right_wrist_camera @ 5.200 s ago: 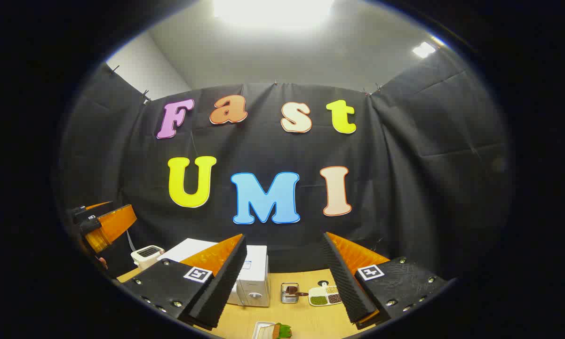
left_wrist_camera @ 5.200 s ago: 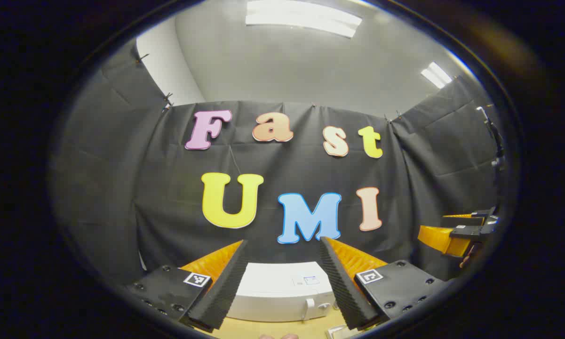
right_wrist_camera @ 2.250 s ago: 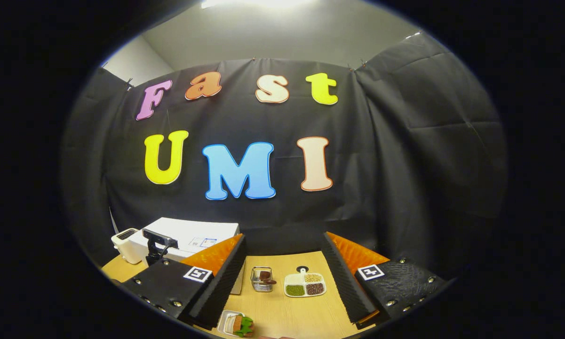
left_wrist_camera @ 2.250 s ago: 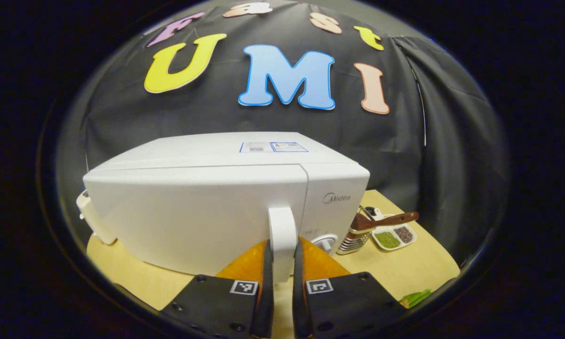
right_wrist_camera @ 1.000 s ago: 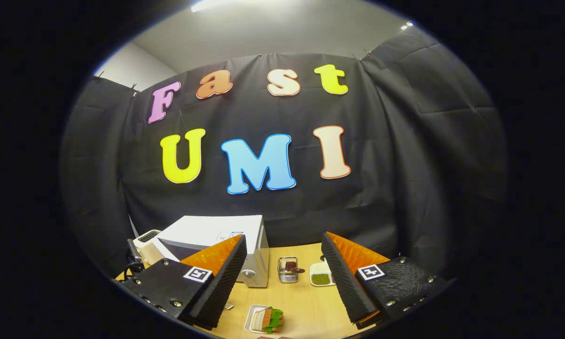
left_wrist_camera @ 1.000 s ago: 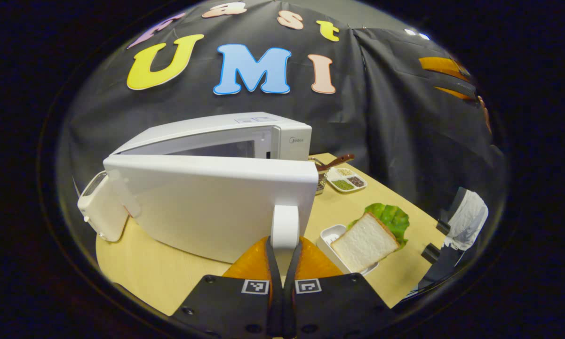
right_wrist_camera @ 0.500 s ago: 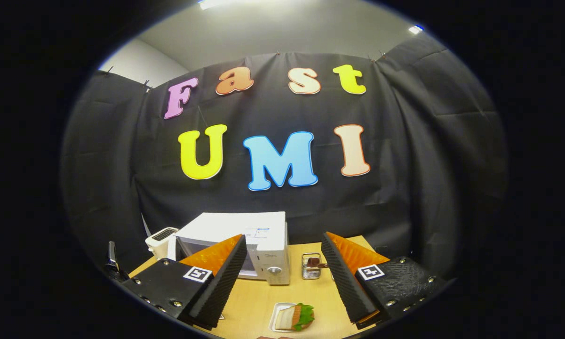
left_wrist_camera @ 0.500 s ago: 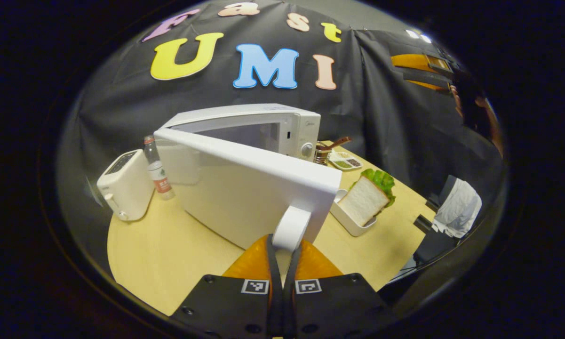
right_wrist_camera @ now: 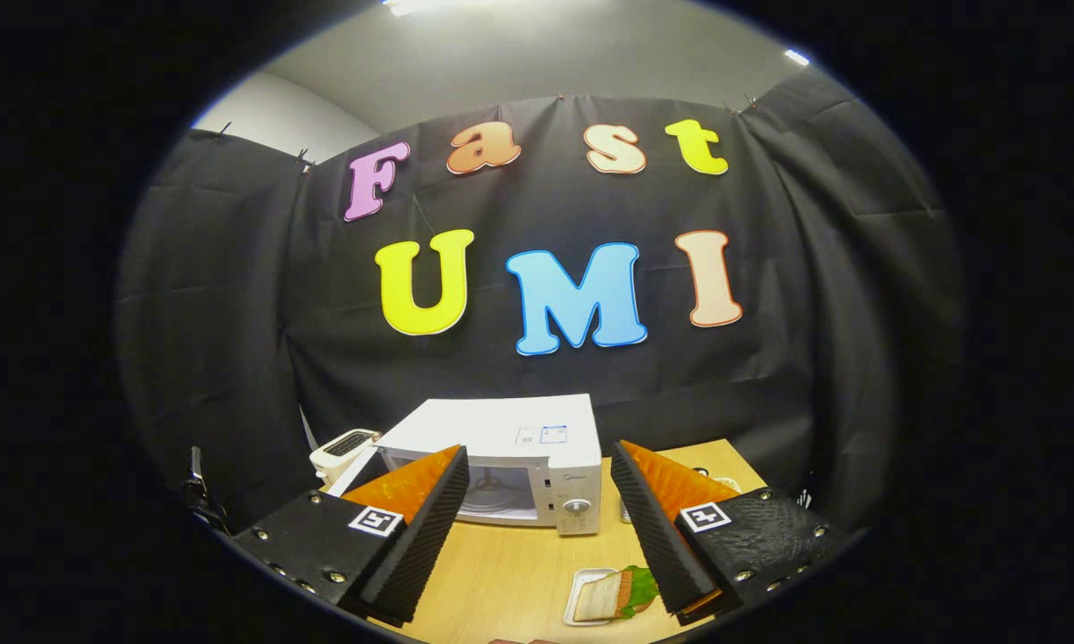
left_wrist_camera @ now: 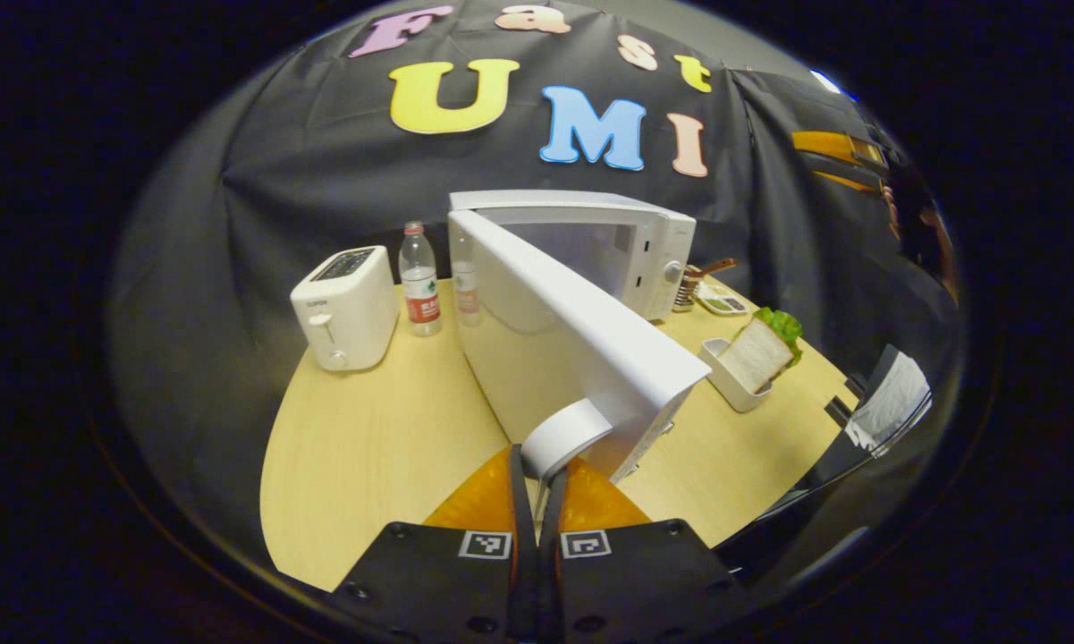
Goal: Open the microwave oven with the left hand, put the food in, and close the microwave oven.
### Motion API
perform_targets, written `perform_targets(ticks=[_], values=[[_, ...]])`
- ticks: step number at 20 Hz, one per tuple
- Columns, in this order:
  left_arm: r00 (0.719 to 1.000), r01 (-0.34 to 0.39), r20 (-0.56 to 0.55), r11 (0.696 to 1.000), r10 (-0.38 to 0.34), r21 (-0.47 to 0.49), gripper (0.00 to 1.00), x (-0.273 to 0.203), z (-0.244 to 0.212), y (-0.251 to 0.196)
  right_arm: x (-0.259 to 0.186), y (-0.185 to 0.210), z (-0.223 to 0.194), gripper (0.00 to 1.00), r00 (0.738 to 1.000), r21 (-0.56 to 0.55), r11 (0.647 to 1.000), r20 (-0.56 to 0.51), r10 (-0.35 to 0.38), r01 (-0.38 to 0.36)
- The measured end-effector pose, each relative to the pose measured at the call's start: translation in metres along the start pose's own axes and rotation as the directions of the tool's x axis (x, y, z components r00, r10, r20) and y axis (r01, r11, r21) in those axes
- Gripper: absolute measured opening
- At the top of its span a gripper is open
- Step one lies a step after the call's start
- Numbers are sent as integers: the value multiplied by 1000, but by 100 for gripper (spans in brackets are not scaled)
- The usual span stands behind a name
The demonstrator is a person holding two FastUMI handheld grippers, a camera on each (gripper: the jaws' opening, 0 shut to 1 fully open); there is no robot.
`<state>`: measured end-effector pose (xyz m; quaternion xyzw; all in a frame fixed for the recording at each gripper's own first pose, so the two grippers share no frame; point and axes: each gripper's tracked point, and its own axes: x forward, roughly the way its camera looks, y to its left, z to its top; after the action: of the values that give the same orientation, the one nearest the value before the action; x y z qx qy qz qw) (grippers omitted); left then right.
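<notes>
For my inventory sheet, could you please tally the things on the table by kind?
Appliances: 2, microwave and toaster
Bottles: 1
Food trays: 2, sandwich tray and divided dish
Utensil holder: 1
Total: 6

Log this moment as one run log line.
left claw: shut on door handle | microwave door: open | right claw: open | sandwich: on table

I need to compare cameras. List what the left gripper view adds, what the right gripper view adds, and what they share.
Left gripper view: a water bottle, and the left gripper shut on the door handle.
Right gripper view: the right gripper open and empty, facing the microwave's cavity.
Both: microwave, toaster, sandwich, table.
</notes>
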<state>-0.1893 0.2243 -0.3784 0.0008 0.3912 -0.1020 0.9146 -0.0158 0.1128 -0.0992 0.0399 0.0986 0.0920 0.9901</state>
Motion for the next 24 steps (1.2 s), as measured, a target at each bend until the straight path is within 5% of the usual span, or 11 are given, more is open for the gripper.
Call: perform_targets(ticks=[6, 13, 16, 19, 24], values=[[998, -60, 12, 996, 61, -59, 6, -15, -6, 58, 4, 10, -4, 96, 1000, -21, 1000, -17, 21, -21], [992, -120, 23, 990, 122, -74, 11, -17, -12, 76, 9, -6, -22, 97, 997, -43, 999, -71, 9, -12], [986, -161, 24, 979, 165, -126, 100, -14, -21, 78, 11, -21, -33, 96, 996, -58, 998, -93, 0, -5], [957, -286, 35, 955, 289, -73, 100, -49, -25, 83, 12, -48, -47, 97, 992, -59, 998, -124, -13, 5], [893, -397, 153, 902, 422, -170, 100, -113, 23, 56, 14, -111, -90, 97, 974, -45, 998, -222, -41, 31]])
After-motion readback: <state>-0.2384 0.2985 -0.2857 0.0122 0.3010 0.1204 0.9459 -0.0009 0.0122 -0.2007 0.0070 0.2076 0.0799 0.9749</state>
